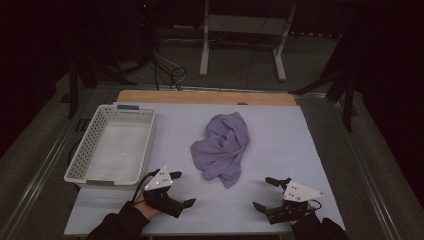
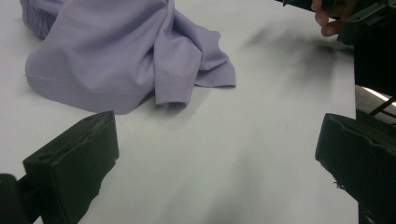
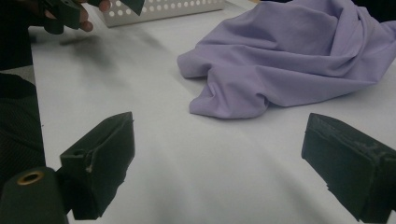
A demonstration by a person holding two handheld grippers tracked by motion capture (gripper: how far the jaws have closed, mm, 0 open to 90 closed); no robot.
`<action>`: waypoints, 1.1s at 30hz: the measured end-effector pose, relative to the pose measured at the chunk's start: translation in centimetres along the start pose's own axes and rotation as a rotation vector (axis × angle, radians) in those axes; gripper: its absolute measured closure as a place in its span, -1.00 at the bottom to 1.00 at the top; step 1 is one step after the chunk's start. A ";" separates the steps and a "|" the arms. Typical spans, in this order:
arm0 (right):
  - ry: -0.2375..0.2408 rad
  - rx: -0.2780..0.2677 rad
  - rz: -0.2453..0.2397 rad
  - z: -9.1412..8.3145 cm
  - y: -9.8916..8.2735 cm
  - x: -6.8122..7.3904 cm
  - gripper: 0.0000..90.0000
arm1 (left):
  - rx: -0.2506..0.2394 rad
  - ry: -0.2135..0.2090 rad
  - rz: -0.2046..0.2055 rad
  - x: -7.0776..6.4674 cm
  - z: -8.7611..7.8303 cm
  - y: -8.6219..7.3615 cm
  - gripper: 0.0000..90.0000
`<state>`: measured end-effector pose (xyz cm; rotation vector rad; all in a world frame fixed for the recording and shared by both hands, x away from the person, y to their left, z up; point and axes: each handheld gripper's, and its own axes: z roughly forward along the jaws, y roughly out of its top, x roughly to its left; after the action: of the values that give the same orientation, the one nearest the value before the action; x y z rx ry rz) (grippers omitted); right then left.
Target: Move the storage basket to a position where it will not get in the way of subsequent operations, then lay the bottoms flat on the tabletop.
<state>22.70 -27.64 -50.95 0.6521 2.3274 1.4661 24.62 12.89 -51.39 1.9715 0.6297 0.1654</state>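
Note:
A crumpled lavender cloth (image 1: 222, 147) lies in the middle of the white table sheet (image 1: 285, 145). My left gripper (image 1: 183, 189) rests near the front edge, left of the cloth's near corner, open and holding nothing. My right gripper (image 1: 263, 193) sits to the right of that corner, also open and holding nothing. In the left gripper view the cloth (image 2: 121, 51) lies ahead and to the left of the wide-apart jaws, not touching them. In the right gripper view the cloth (image 3: 289, 60) spreads ahead and to the right, with bare sheet between the jaws.
A white perforated basket (image 1: 145, 145) stands on the left of the table; nothing shows inside it. A wooden strip (image 1: 205, 96) runs along the far edge. Metal rails flank the table. Cables and a white frame (image 1: 280, 50) stand on the dark floor beyond.

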 end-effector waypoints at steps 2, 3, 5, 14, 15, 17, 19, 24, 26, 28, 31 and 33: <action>0.006 0.004 -0.004 0.1 0.0 0.0 -0.79 | -0.002 -0.004 0.003 0.0 0.0 0.0 -1.00; 0.008 0.002 -0.004 0.1 0.0 0.1 -0.79 | -0.003 -0.003 0.006 -0.1 -0.1 0.1 -1.00; 0.006 0.001 -0.005 0.1 0.1 0.1 -0.79 | -0.007 -0.006 0.005 -0.1 -0.1 0.1 -1.00; -0.013 -0.049 0.005 -0.6 1.8 0.7 -0.79 | -0.050 -0.015 0.011 -0.1 -0.3 1.3 -1.00; -0.014 -0.064 0.008 -0.7 2.1 0.8 -0.79 | -0.050 -0.012 0.018 -0.2 -0.3 1.6 -1.00; -0.039 -0.076 0.027 -0.7 2.9 0.8 -0.79 | -0.045 -0.003 0.033 -0.3 -0.1 2.4 -1.00; -0.054 -0.099 0.035 -0.6 3.7 0.7 -0.79 | -0.033 0.013 0.064 -0.4 0.3 3.3 -1.00; -0.123 -0.117 0.009 0.3 5.9 0.0 -0.79 | -0.044 0.046 0.081 0.4 1.5 5.1 -1.00; -0.142 -0.114 0.009 1.0 6.4 -0.3 -0.79 | -0.042 0.053 0.071 0.8 2.1 5.8 -1.00; -0.131 -0.091 0.038 1.9 6.7 -0.9 -0.79 | -0.035 0.061 0.071 1.2 2.7 6.6 -1.00; -0.146 -0.030 0.048 3.5 6.8 -1.4 -0.79 | -0.022 0.088 0.076 2.1 3.7 7.5 -1.00; -0.177 0.010 0.063 4.6 6.7 -1.6 -0.79 | -0.022 0.089 0.074 2.6 4.5 8.0 -0.98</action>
<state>27.68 -22.49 -46.80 0.8294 2.1992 1.3638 31.42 7.83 -46.97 1.9752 0.6102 0.3058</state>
